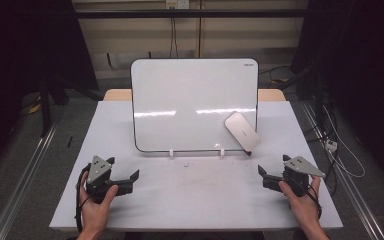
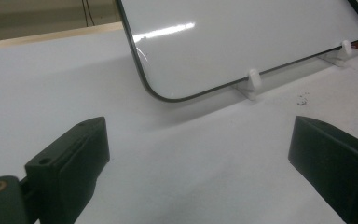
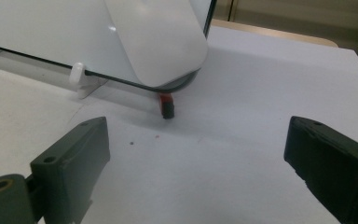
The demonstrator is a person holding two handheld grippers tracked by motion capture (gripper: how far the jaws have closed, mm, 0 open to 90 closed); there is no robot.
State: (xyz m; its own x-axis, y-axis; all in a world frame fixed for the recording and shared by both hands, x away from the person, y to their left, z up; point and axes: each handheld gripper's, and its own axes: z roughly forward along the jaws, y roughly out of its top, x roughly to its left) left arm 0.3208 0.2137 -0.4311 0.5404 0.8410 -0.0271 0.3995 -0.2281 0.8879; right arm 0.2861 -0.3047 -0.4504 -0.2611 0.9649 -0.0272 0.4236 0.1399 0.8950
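A whiteboard (image 1: 190, 100) stands upright on the white table (image 1: 130, 205), held by two white clips (image 1: 171, 152). A white rounded eraser (image 1: 241, 131) clings to the board's lower right corner. Below that corner lies a small red and black object (image 3: 167, 106), maybe a pen. My left gripper (image 1: 125, 167) rests at the front left, open and holding nothing, facing the board's lower left corner (image 2: 168, 95). At the front right, my right gripper (image 1: 272, 164) is open too, aimed at the eraser (image 3: 158, 37) and the small red object, well short of both.
Dark specks (image 1: 185, 164) dot the table in front of the board. A wooden tabletop edge (image 1: 117, 94) shows behind the white surface. Cables (image 1: 337, 150) trail on the floor at the right, and metal rails run along both sides.
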